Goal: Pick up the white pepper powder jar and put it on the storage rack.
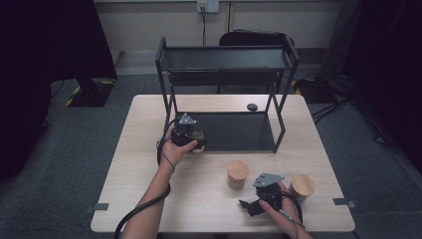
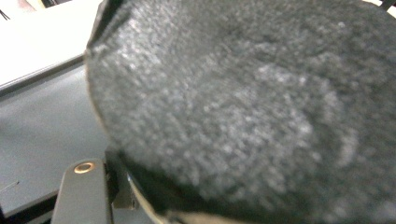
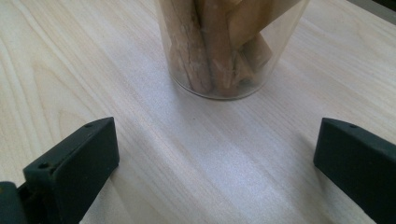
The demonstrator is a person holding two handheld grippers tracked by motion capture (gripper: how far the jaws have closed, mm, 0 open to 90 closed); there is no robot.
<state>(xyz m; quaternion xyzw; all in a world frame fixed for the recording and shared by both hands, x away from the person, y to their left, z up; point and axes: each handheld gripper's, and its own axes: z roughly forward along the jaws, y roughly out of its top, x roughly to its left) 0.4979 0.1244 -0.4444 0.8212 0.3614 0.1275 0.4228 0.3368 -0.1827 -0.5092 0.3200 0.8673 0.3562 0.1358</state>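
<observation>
**Left tool grips a jar at the rack's lower shelf**

The pale wooden surface (image 1: 149, 164) carries a black two-tier rack (image 1: 226, 59). At the lower shelf's front left corner, the left tool (image 1: 195, 142) is clamped on a jar (image 1: 199, 139), whose dark felt-like base (image 2: 243, 107) faces the left gripper view. The right tool (image 1: 246, 205) rests near the front edge, jaws wide apart, facing a glass jar of cinnamon sticks (image 3: 229, 42). Another wooden-lidded jar (image 1: 302, 186) stands just right of it.

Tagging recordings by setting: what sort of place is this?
Probably a lab or recording room, not a home: a bare wooden table on grey carpet, dark curtains at both sides, and taped stand bases on the floor.
</observation>
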